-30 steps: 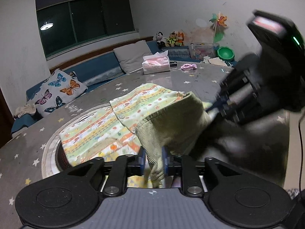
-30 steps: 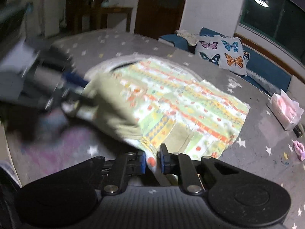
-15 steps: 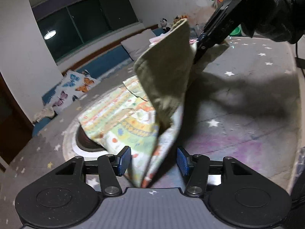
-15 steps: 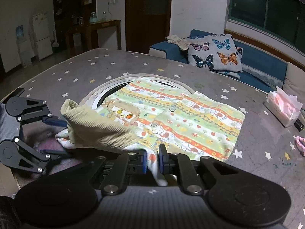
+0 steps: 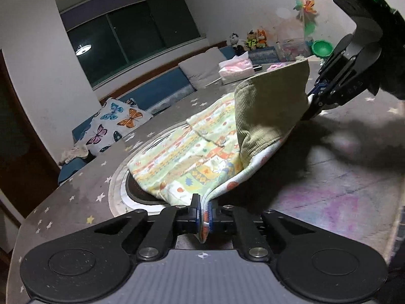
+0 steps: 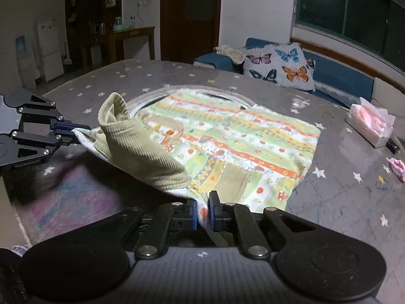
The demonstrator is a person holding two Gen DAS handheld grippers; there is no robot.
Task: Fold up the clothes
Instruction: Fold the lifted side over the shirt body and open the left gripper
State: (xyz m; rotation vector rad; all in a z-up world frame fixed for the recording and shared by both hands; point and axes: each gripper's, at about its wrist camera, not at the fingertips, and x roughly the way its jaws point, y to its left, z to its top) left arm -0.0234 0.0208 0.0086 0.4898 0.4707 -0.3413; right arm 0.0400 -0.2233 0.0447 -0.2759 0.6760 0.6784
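Note:
A child's garment with green, yellow and orange printed stripes lies spread on the grey star-patterned table. It also shows in the left wrist view. An olive corduroy part is folded up over its near edge, also seen in the left wrist view. My left gripper is shut on the garment's white-lined hem and shows at the left of the right wrist view. My right gripper is shut on another point of the hem and shows at the upper right of the left wrist view. The edge hangs lifted between them.
A round inset ring in the table lies under the garment. A pink tissue box and a small pink item sit at the table's far right. A bench with a butterfly cushion runs behind the table.
My left gripper was open around the hanging hem and has now shut on it. The right gripper has lowered, so the raised olive part has come down closer to the table.

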